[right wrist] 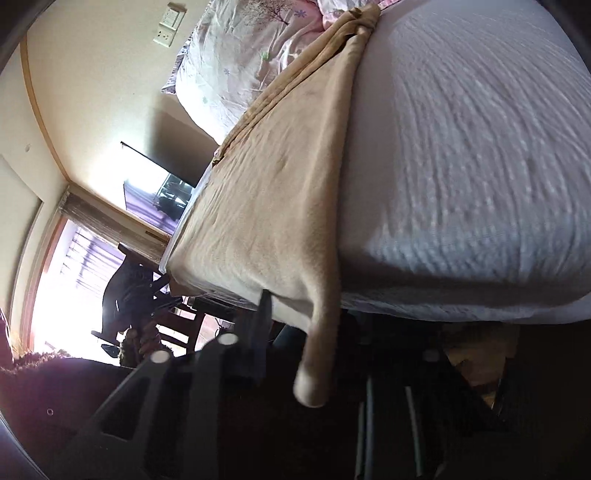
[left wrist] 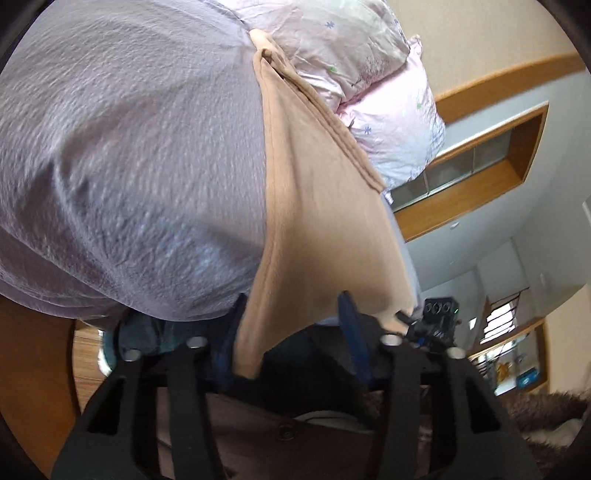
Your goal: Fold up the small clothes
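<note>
A thin beige stretch garment (left wrist: 314, 206), long and tapering, lies on a pale lavender crinkled bed sheet (left wrist: 129, 166), running from the near mattress edge toward a pink floral quilt (left wrist: 369, 85) bunched at the far end.

The left wrist view shows the garment's near end hanging between the blue-tipped fingers (left wrist: 352, 314) of the left gripper (left wrist: 291, 325); the fingers stand spread, the cloth touching the left-hand one, with no pinch visible. This view alone shows a wooden-framed window recess (left wrist: 491, 162) and the opposite gripper unit (left wrist: 439, 314) at the garment's other corner.

The right wrist view shows a rolled corner of the garment (right wrist: 314, 369) drooping over the mattress edge, just beside one dark finger (right wrist: 264, 314) of the right gripper (right wrist: 303, 332). The second finger is lost in shadow; whether the jaws are spread or closed cannot be told. This view alone shows a white wall switch plate (right wrist: 170, 26) and a bright window.

No legible writing or brand appears in either view.
</note>
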